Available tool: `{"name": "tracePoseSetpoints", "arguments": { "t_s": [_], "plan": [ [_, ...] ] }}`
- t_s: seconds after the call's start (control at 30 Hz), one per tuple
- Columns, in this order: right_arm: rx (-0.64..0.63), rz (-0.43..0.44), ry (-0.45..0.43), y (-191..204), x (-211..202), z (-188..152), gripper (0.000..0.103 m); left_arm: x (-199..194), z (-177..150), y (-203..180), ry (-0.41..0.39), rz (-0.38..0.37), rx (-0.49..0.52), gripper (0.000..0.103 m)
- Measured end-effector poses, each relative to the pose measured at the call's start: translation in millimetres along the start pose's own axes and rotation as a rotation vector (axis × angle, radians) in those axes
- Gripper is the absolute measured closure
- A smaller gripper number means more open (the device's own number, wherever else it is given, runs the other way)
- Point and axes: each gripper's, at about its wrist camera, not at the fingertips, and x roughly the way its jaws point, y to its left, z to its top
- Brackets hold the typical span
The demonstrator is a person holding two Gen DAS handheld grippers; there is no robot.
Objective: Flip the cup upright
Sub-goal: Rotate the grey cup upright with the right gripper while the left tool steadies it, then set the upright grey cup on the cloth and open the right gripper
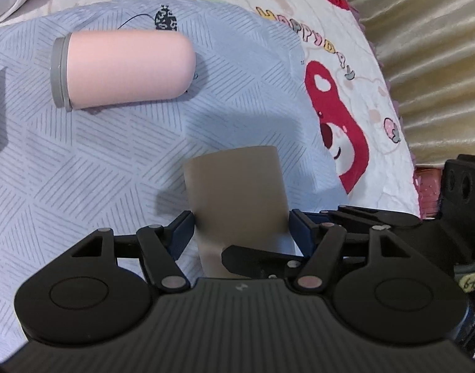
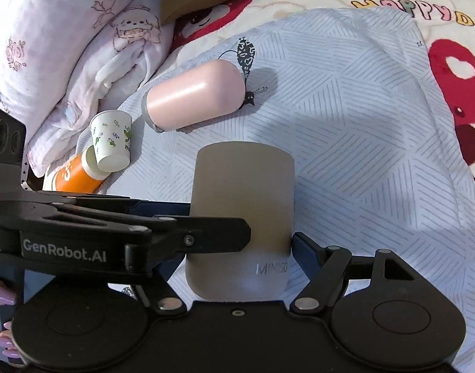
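Two grippers on one smooth matte taupe cylindrical cup [image 2: 242,214] | left gripper [image 1: 240,227] pinching it | right gripper [image 2: 240,242] clamping its sides | ribbed pale cloth [image 2: 361,155] beneath

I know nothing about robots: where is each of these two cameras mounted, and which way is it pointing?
Left wrist view: sits on the left gripper, looking forward along its jaws at the taupe cup; the right gripper intrudes from the right.
Right wrist view: sits on the right gripper, facing the same cup; the left gripper crosses in front, and the person's lilac nails show.
Both views share the taupe cup, the pink cup lying on its side, and the striped cloth.
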Motion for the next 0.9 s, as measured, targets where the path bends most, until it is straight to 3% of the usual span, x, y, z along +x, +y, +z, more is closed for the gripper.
{"name": "tracePoseSetpoints", "arguments": {
  "t_s": [0.13,0.2,0.4,0.9],
  "plan": [
    [-0.010,0.014,-0.003,-3,-1,3,0.022,7,5,8,0.003,-0.043,0.010,0.032],
    [-0.009,0.018,-0.007,-5,-1,4,0.022,13,4,16,0.002,-0.086,-0.038,0.031],
    [-0.082,0.010,-0.020,3,1,3,0.022,9,-16,26,-0.091,-0.116,-0.081,0.030],
    [-0.621,0.026,-0.118,91,5,-28,0.023,-71,-81,32,-0.346,0.069,0.139,0.032]
  ]
}}
